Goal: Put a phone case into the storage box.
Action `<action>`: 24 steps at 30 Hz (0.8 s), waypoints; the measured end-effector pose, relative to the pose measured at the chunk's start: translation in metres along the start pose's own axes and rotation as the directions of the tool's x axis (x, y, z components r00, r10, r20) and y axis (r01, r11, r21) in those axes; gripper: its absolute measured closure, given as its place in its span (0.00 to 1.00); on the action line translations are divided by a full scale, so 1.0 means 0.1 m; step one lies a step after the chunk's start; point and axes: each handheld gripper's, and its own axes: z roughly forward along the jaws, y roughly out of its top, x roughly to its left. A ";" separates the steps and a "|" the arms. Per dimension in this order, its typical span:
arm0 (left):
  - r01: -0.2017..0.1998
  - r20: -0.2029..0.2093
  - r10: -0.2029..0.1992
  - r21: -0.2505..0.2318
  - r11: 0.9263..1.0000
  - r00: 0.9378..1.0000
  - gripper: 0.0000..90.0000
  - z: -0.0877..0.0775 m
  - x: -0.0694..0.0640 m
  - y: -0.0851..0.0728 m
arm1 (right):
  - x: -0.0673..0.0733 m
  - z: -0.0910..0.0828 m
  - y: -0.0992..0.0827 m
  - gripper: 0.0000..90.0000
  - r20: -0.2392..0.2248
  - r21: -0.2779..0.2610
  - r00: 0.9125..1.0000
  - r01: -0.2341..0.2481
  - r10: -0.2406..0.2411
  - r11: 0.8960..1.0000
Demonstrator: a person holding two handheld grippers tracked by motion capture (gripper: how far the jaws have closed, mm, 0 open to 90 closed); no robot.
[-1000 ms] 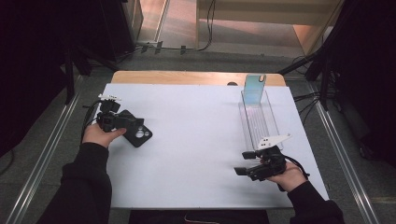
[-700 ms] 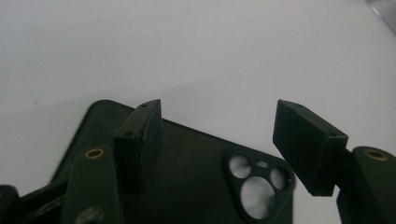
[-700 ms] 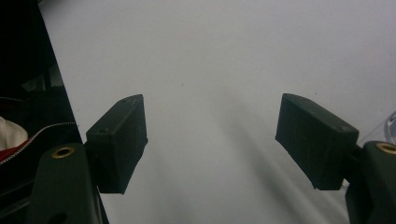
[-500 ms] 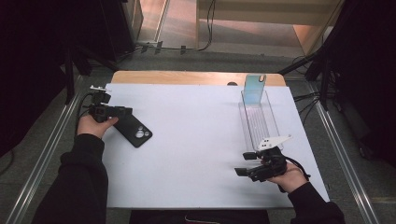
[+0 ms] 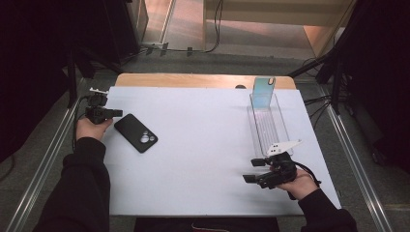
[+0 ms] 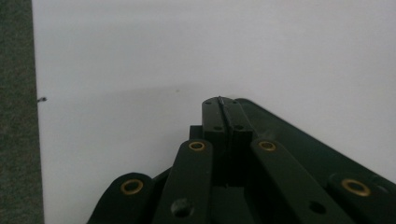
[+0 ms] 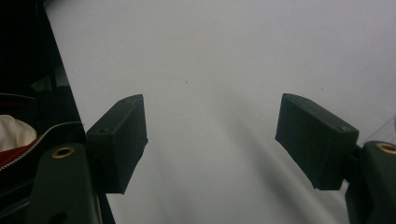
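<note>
High view shows one black phone (image 5: 136,133) lying flat on the white table (image 5: 203,145), camera side up, just right of the left gripper (image 5: 114,113). One clear tray (image 5: 267,126) stands at the far right with one pale phone case (image 5: 264,93) upright at its far end. Left gripper's jaws have just closed fully on nothing. Right gripper (image 5: 248,172), near right, holds its jaws apart, empty. Dark surroundings hide detail beyond the table.

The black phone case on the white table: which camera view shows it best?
The high view shows the black phone case best: it lies flat and whole on the table, camera cutouts facing up, beside the left claw. The two gripper views show bare table surface beyond their jaws.
</note>
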 end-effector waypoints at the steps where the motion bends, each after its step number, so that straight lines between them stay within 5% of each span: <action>1: -0.001 -0.004 0.001 0.013 1.000 1.000 1.00 0.02 0.02 -0.01 | 0.00 0.00 0.00 0.25 0.000 0.001 1.000 -0.001 0.001 1.000; 7: 0.009 -0.003 -0.008 0.021 1.000 1.000 1.00 0.03 0.07 -0.06 | -0.01 0.01 0.00 0.25 -0.001 0.002 1.000 0.000 0.000 1.000; 24: -0.105 0.055 0.102 0.070 0.992 0.993 1.00 -0.13 -0.12 -0.37 | 0.01 0.01 0.01 0.25 0.001 -0.001 1.000 0.004 -0.004 1.000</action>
